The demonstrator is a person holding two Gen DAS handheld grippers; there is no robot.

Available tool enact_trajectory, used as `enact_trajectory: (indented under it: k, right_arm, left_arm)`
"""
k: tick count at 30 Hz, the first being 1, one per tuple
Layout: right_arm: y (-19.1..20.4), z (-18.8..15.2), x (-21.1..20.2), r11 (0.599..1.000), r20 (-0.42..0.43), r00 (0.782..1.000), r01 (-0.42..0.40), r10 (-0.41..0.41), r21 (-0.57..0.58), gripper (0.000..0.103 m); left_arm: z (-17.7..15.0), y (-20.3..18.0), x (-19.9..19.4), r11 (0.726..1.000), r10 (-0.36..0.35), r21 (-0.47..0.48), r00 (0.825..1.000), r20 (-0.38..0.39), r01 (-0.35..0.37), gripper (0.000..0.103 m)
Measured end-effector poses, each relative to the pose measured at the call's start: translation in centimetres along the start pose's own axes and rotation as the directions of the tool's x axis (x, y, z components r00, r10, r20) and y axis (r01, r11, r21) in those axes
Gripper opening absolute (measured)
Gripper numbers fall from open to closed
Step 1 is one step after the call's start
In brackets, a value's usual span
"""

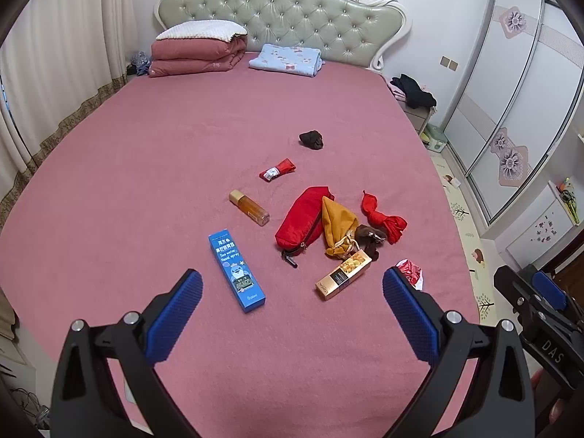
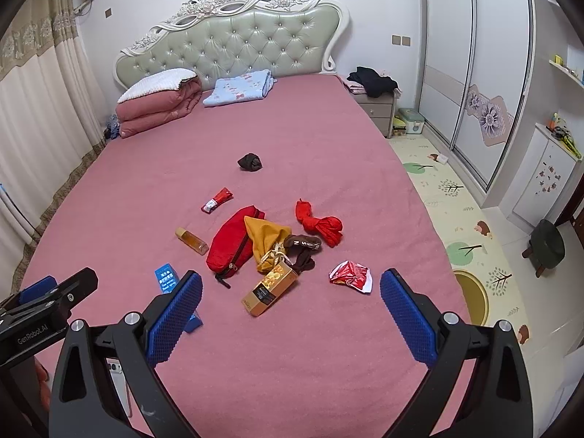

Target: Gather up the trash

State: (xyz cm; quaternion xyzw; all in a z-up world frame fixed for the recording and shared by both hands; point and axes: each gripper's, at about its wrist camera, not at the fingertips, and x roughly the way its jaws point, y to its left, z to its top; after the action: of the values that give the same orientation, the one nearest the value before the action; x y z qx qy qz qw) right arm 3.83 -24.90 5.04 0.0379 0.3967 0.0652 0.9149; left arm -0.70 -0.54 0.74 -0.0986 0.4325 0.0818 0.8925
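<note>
Crumpled wrapper [image 2: 351, 276]: a red and white foil scrap on the pink bedspread [image 2: 292, 146], near the right edge of the bed; it lies left of the right gripper's right finger, a little farther away than the fingertips. In the left wrist view it is mostly hidden behind a blue finger pad.
Gold box [image 2: 269, 288]: a flat carton with a window showing yellow contents, lying tilted just left of the wrapper and apart from it.
Blue box [image 1: 236, 270]: a long carton with a cartoon figure, lying flat to the left of the gold box, near the left gripper.
Central pile: a red zip pouch [image 2: 233, 242], a mustard drawstring bag [image 2: 268, 242] lying partly over it, and dark brown socks [image 2: 303, 248] touching the bag on its right.
Red cloth [image 2: 321, 224]: knotted, just right of the socks.
Amber bottle [image 1: 249, 207]: lying on its side, left of the red pouch.
Red tube [image 1: 278, 169]: small, farther up the bed than the pouch.
Dark bundle [image 1: 311, 140]: a small dark wad alone, farther still.
Left gripper [image 1: 292, 281]: fingers spread wide, holding nothing, above the near part of the bed.
Right gripper [image 2: 291, 281]: fingers spread wide, holding nothing, just right of the left gripper.
Far end: a folded pink quilt [image 2: 157, 104] and a folded blue blanket [image 2: 239, 87] against a padded green headboard [image 2: 237, 40].
Right of bed: a nightstand [image 2: 379, 109] with dark clothes on top, a patterned floor mat [image 2: 456, 200], and sliding wardrobe doors [image 2: 474, 54].
</note>
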Motion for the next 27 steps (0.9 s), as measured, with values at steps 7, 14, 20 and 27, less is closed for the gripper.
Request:
enact_trajectory:
  k: [7, 14, 20, 27]
  right_arm:
    - [0.1, -0.1, 0.0, 1.000, -0.003, 1.000, -0.002, 0.002, -0.010, 0.094]
    - [0.3, -0.1, 0.2, 1.000, -0.011, 1.000, -0.005, 0.005, -0.014, 0.094]
    - [0.6, 0.0, 0.9, 1.000, -0.040, 0.999, -0.020, 0.019, -0.021, 0.094]
    - [1.1, -0.3, 3.1, 0.999, -0.119, 0.992, -0.042, 0.038, -0.033, 0.094]
  left_arm:
    - [-0.1, 0.1, 0.1, 1.000, -0.005, -0.006, 1.000, -0.007, 0.005, 0.099]
    - [-0.1, 0.3, 0.5, 1.000, -0.013, -0.017, 1.000, -0.025, 0.013, 0.099]
    - [0.0, 0.5, 1.0, 1.000, -0.010, -0.021, 0.999, -0.046, 0.009, 0.099]
    - [0.1, 1.4, 2.7, 0.997, -0.020, -0.079, 0.994, -0.109, 0.011, 0.099]
